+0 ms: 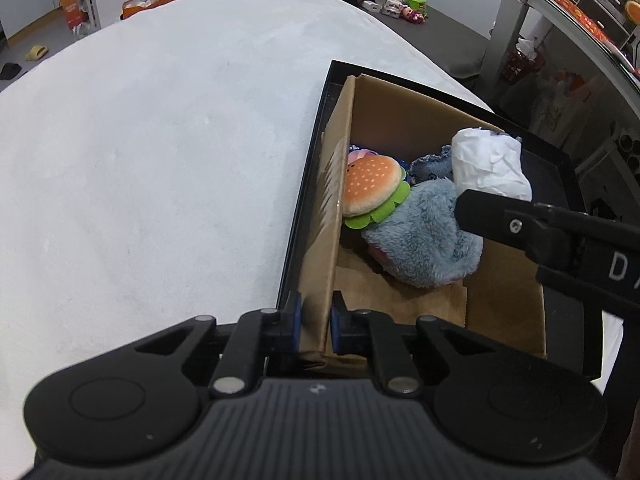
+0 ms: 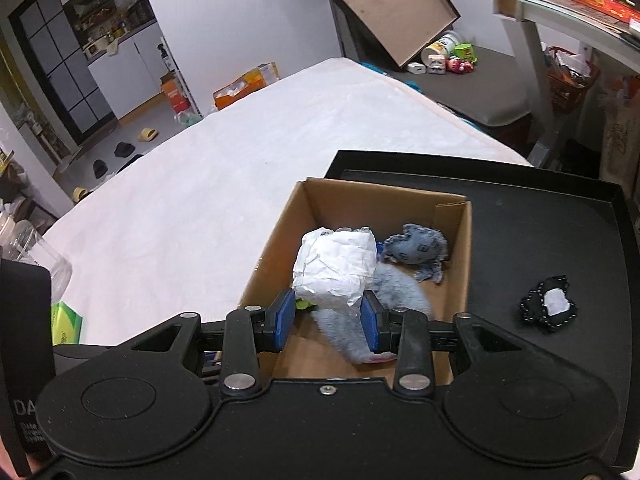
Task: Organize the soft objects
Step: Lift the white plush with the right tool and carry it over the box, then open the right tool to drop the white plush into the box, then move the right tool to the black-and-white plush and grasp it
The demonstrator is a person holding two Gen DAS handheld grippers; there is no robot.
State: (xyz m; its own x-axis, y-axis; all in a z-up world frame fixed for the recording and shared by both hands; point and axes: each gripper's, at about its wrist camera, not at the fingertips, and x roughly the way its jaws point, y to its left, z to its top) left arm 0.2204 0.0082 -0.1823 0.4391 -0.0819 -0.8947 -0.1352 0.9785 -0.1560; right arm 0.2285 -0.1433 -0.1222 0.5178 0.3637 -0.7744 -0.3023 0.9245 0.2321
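left gripper [image 1: 316, 326] clamped the cardboard box [image 1: 328, 208] by its near wall | right gripper [image 2: 326, 322] gripped a white paper bundle [image 2: 336, 266] above the box, long axis pointing away and up from its fingers | burger plush [image 1: 372, 190] leaned on the box's left wall, beside blue furry plush [image 1: 424, 236] | black pouch [image 2: 550, 304] lay right of the box on the black tray [image 2: 520, 216]

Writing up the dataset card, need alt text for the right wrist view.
The right gripper holds a crumpled white paper bundle over an open brown cardboard box containing a fluffy grey-blue plush and a small denim plush. The box sits on a black tray on a white-covered surface; a small black-and-white fabric item lies on the tray.
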